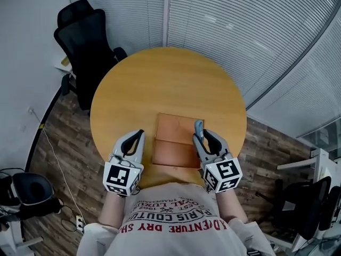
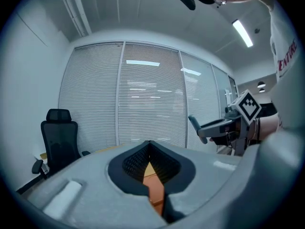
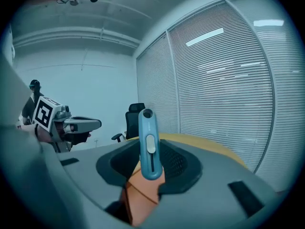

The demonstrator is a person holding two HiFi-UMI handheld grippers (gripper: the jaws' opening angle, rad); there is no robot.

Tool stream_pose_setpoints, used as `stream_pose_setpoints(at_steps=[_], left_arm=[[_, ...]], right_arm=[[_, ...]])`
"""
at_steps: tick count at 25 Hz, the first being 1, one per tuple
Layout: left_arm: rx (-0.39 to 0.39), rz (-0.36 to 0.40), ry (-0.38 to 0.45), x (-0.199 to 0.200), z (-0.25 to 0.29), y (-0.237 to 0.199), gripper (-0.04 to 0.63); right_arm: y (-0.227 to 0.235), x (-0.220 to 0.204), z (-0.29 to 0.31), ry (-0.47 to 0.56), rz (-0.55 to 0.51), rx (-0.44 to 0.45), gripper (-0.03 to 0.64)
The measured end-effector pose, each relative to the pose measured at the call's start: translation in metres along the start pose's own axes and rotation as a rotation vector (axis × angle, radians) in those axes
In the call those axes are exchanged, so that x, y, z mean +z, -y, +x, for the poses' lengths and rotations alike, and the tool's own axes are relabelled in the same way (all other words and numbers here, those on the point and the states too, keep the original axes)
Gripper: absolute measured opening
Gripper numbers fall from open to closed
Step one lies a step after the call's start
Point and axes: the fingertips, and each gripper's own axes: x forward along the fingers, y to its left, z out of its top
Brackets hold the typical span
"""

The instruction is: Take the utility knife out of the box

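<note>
Clamping the utility knife (image 3: 148, 142) (lower end hidden), the right claw (image 1: 202, 136) hangs by the box (image 1: 176, 129); left claw (image 1: 139, 135) clenched, empty.

- I am in an office, in what looks like a small meeting room.
- A round wooden table (image 1: 133, 84) stands before me, with a black swivel chair (image 1: 88, 47) beside it.
- Slatted blinds (image 1: 240, 31) cover the wall behind the table.
- A strip light (image 2: 243, 32) hangs overhead, and the floor (image 1: 64, 137) is wood plank.
</note>
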Motion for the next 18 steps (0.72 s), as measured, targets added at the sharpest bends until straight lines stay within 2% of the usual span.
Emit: stream_pose_setpoints(at_steps=[8,18], left_arm=[[0.006,-0.009,-0.013,-0.003,-0.006,0.002,-0.005],[0.023,-0.009,-0.009,0.0,-0.012,0.003,-0.005]], right_arm=[[-0.003,-0.005,0.001,0.0,0.017,0.009,0.137],[-0.018,0.001,0.002,0.014,-0.032,0.054,0.137]])
